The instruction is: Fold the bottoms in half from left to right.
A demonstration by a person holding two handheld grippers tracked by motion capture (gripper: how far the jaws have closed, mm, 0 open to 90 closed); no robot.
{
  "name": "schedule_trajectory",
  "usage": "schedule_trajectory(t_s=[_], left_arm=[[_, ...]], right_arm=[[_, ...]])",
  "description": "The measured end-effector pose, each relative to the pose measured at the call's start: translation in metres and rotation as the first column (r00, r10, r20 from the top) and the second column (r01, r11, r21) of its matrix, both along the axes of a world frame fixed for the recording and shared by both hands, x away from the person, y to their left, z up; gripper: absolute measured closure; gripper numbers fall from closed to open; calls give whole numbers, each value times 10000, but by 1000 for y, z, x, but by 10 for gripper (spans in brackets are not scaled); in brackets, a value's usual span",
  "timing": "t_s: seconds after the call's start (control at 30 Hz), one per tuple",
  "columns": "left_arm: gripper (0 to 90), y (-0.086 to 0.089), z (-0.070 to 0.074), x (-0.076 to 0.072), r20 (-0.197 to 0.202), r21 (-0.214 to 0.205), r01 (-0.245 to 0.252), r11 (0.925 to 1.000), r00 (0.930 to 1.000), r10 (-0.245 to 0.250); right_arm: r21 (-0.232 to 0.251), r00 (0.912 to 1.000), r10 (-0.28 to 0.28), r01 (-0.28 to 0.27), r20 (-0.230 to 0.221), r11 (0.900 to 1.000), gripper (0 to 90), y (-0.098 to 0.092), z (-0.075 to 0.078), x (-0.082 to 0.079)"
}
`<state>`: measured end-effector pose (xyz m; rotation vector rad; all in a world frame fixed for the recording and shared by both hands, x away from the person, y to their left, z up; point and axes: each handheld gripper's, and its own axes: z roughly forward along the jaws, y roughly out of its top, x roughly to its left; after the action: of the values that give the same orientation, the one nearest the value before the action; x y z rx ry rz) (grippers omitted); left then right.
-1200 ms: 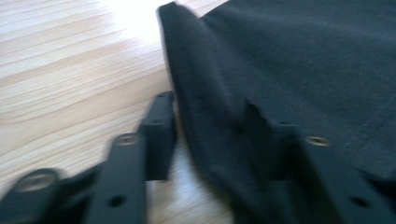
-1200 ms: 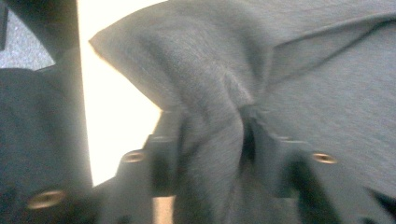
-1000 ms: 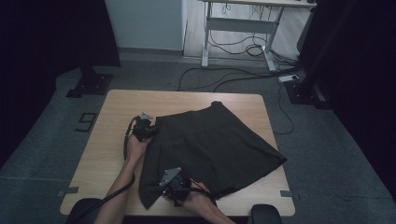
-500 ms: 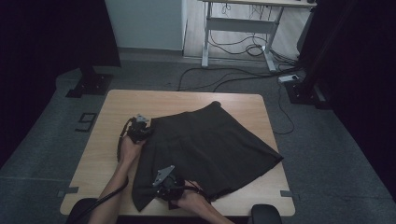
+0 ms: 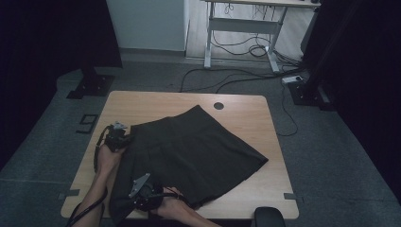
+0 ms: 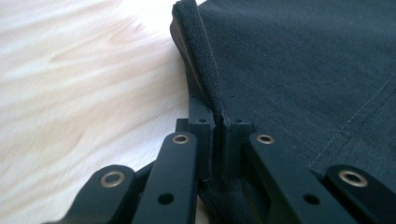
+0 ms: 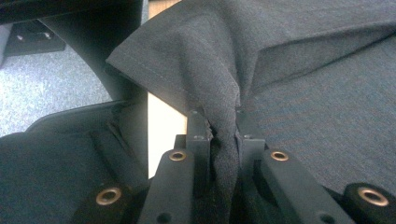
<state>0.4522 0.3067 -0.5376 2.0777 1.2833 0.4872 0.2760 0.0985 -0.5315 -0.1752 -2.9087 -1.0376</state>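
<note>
A dark skirt [image 5: 194, 146] lies spread on the wooden table [image 5: 151, 105], its hem toward the right. My left gripper [image 5: 119, 138] is at the skirt's left waistband corner, jaws shut on the thick band edge [image 6: 201, 70]. My right gripper [image 5: 142, 194] is at the near left corner by the table's front edge, jaws shut on a bunched fold of the fabric [image 7: 224, 107], which rises in a peak above them. The skirt [image 6: 303, 60] stretches away flat to the right of the left gripper's jaws.
A round cable hole [image 5: 218, 105] sits in the table's far side. Bare wood lies left of the skirt [image 6: 70, 93]. A black chair [image 7: 56, 154] shows past the table's front edge. A desk frame and cables [image 5: 241, 42] stand on the floor behind.
Both grippers have pulled the skirt leftward and toward the front edge; the near corner now hangs closer to the table's front left.
</note>
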Motion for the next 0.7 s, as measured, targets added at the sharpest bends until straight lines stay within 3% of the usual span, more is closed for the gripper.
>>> schedule_trajectory(t_s=[0.13,0.23,0.33,0.43,0.57,0.7], left_arm=[[864,-6,7,2,-86,567,107,9983,9999,-103],[866,-10,25,5,110,66,179,9998,9998,-180],[866,-16,52,8,547,-426,354,9985,9980,-330],[866,-29,78,13,1005,-568,629,9964,9933,-570],[865,-53,106,25,1460,-352,973,9946,9851,-912],[865,-82,125,39,1773,-245,1321,9909,9761,-1257]], right_arm=[[200,9997,-151,147,171,9997,814,-5,3,-2],[661,9980,-375,341,507,9972,817,-17,17,-4],[1201,9946,-613,509,841,9915,818,-35,40,-2],[1688,9892,-1044,860,1033,9819,818,-60,63,2],[2090,9718,-1847,1521,1463,9660,818,-99,87,8],[2390,9433,-2921,2505,1578,9382,818,-144,100,20]])
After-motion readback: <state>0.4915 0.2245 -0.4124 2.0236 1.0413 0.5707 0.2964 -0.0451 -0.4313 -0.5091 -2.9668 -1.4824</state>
